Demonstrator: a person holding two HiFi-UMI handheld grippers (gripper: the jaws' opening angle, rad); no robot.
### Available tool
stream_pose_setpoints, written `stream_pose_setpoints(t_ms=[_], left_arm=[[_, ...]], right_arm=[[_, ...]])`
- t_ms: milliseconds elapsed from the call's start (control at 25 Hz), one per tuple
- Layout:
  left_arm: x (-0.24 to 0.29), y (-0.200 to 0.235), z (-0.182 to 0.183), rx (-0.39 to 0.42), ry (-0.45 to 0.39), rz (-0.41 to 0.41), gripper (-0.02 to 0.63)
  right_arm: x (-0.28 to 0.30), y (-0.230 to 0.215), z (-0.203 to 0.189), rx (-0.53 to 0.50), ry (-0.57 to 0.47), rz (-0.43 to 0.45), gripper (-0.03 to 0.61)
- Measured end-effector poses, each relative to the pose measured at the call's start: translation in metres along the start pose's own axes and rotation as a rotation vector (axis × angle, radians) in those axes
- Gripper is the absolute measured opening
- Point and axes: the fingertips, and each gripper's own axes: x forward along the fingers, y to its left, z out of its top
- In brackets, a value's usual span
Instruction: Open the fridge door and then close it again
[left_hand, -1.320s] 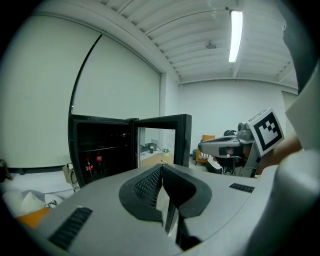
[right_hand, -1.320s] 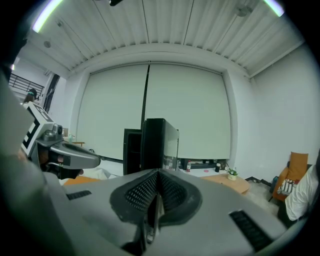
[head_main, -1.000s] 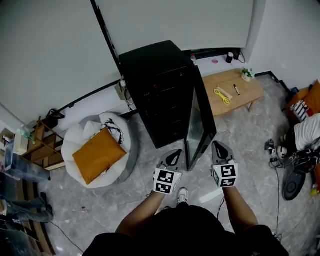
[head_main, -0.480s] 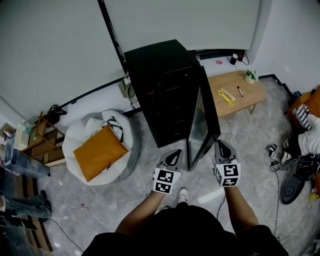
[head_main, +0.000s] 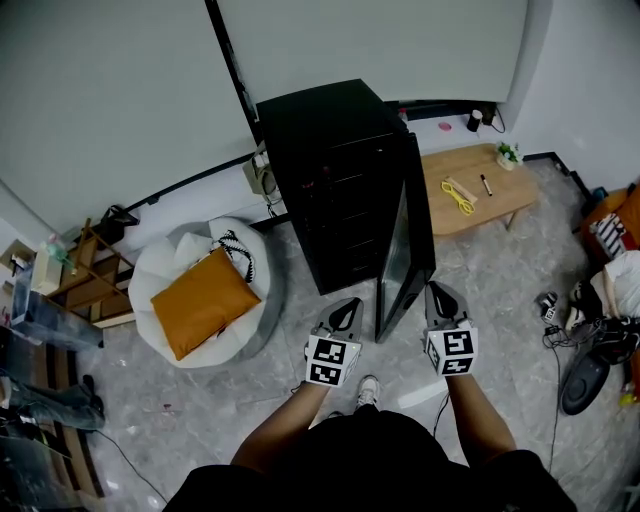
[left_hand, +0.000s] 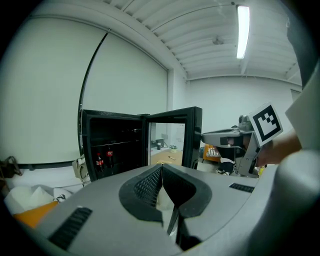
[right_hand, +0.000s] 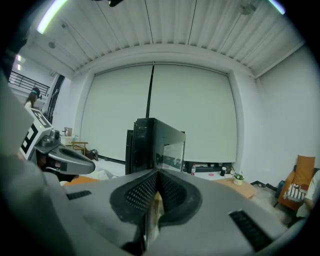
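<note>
Head view: the black fridge (head_main: 325, 170) is standing by the wall with its glass door (head_main: 405, 255) hanging open toward the person, the door's free edge lying between the left gripper (head_main: 346, 310) and the right gripper (head_main: 441, 293). Only the left gripper view is looking into the cabinet, where two cola bottles (left_hand: 103, 161) are standing on a shelf at its left, while the right gripper view is showing just the fridge's dark outside and the door's glass. Both grippers are presenting their jaws pressed together tip to tip, with nothing gripped between them.
</note>
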Motion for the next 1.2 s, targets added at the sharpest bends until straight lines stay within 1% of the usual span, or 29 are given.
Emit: stream_pose_setpoints(t_ms=[280,600,840,1000,1200], left_arm=[[-0.002,0.015,0.003,-0.008,-0.005,0.042,0.023],[-0.005,0.028,0.005,0.004,-0.015,0.075,0.023],[-0.005,0.037,0.010,-0.011,-0.035,0.093,0.023],[-0.003,0.044,0.011,-0.011,-0.032,0.118,0.023],[-0.007,0.051,0.013,-0.005,-0.035,0.156,0.023]], right_arm=[[0.010,0.018,0.003,0.005,-0.018,0.044,0.018],[0.019,0.046,0.005,0.010,-0.026,0.114,0.018],[0.029,0.058,0.008,0.014,-0.038,0.173,0.018],[0.035,0.064,0.009,0.021,-0.047,0.206,0.018],[0.039,0.072,0.012,0.012,-0.054,0.277,0.018]])
